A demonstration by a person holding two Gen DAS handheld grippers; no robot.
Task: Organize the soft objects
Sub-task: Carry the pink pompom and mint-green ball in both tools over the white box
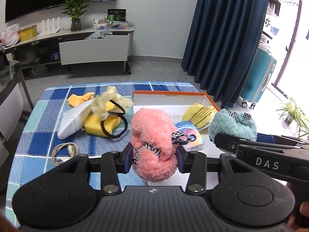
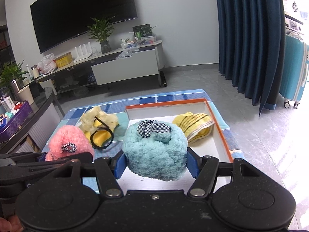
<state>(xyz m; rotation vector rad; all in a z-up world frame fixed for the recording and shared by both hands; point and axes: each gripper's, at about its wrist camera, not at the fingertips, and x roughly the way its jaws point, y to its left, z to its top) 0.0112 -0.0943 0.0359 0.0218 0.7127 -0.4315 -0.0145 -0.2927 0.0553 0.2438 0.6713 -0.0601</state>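
My left gripper (image 1: 154, 159) is clamped on a fluffy pink scrunchie (image 1: 152, 145), both blue pads pressed into its sides, and my right gripper (image 2: 155, 163) grips a fluffy blue scrunchie (image 2: 154, 150) the same way, jaws spread wide around the bigger ball. Each carries a checked ribbon bow. From the left wrist the blue one is half hidden behind the right tool's black arm, and the pink one covers part of a shiny round card (image 1: 190, 135) whose print I cannot read. Whether either scrunchie touches what lies under it, I cannot tell; their undersides are hidden by the tool bodies. The near edge of the box (image 2: 222, 135), white inside with an orange rim, is cut off behind my right gripper. A yellow striped cloth (image 2: 195, 125) lies inside it toward the far right corner. Handwriting on the box floor is too small to make out.

To the left of the box, on the blue checked tablecloth (image 1: 38, 119), sits a heap: a yellow sponge (image 1: 100, 124) with a black hair band (image 1: 114, 123) looped over it, a pale crinkly scrunchie (image 1: 110, 102) on top, a white folded cloth (image 1: 75, 119) and a yellow rag (image 1: 79, 99) behind. A coiled white cable (image 1: 63, 151) lies nearer me, partly behind the left jaw arm.

Beyond the table are a grey tiled floor, a low TV stand (image 2: 123, 65) cluttered with small items, a potted plant (image 2: 102, 32), a wall-mounted dark screen (image 2: 83, 9), dark blue curtains (image 2: 249, 38) and a turquoise suitcase (image 2: 295, 67). The window side is washed out by glare.
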